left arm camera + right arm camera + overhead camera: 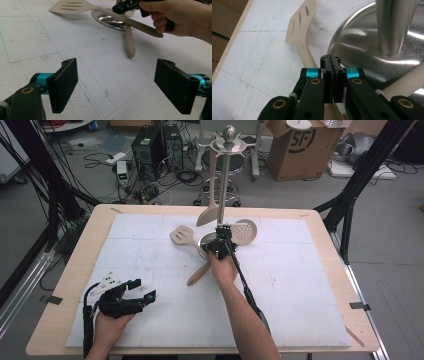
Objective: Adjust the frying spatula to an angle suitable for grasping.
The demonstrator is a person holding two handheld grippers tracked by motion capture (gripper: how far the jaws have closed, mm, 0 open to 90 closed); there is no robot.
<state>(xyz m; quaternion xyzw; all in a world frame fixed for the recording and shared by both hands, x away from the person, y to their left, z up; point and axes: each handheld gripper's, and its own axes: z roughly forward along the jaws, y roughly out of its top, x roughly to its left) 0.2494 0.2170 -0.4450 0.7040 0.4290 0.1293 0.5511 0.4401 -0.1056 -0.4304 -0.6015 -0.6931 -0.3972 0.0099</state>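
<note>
Two grippers (146,290) (218,240) (right one pinching spatula (182,236))

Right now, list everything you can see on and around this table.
Slotted spatula: one, beige, lying on the mat left of the stand.
Skimmer: one, beige, lying across the stand's base.
Hanging turner: one, beige, on the stand.
Utensil stand: one, steel, table's far middle.
Mat: one, white, covering the wooden table.
Cardboard box: one, brown, floor behind.
Left hand-held gripper: one, black, open, near-left.
Right hand-held gripper: one, black, shut, over the spatula handle.
</note>
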